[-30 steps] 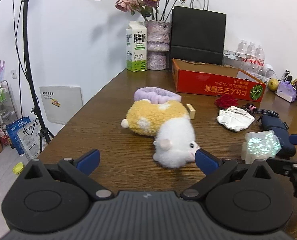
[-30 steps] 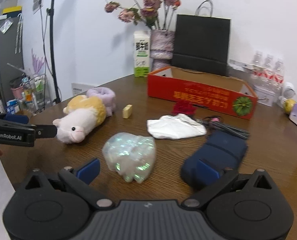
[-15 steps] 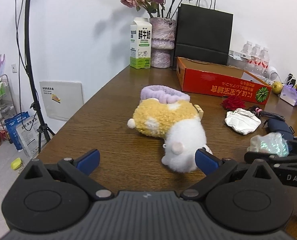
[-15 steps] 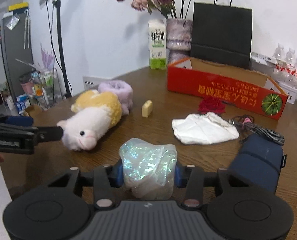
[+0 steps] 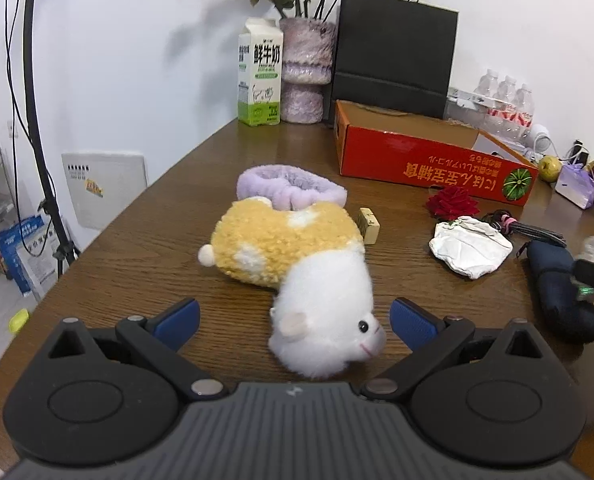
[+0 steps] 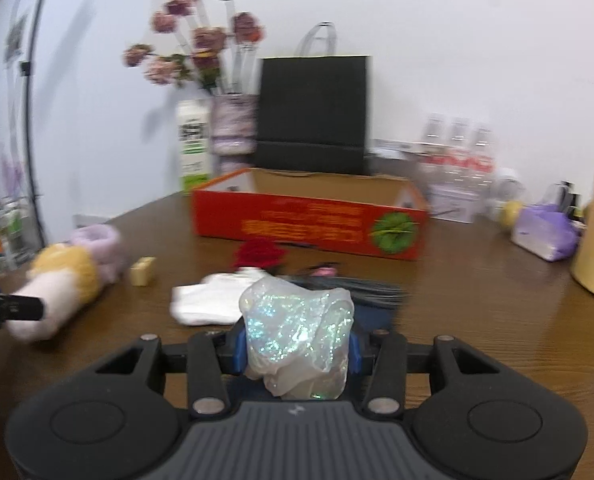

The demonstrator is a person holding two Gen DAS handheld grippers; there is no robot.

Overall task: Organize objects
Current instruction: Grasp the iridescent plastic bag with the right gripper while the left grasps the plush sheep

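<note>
A yellow and white plush toy (image 5: 297, 264) lies on the wooden table (image 5: 145, 248); its white head sits between the fingers of my open left gripper (image 5: 295, 316). It also shows in the right wrist view (image 6: 57, 280). My right gripper (image 6: 297, 350) is shut on a crumpled iridescent bag (image 6: 297, 336) and holds it above the table. The open red cardboard box (image 6: 309, 220) stands ahead of it; it also shows in the left wrist view (image 5: 429, 160).
On the table lie a purple fuzzy band (image 5: 293, 186), a small tan block (image 5: 369, 220), a red fabric rose (image 5: 451, 202), a white crumpled cloth (image 5: 471, 246), a black cable (image 5: 525, 230) and a dark blue pouch (image 5: 557, 288). A milk carton (image 5: 259, 72), a vase and a black bag (image 5: 393, 48) stand behind.
My right gripper closed on the iridescent bag and lifted it toward the red box. My left gripper moved forward so the plush toy's head lies between its fingers.
</note>
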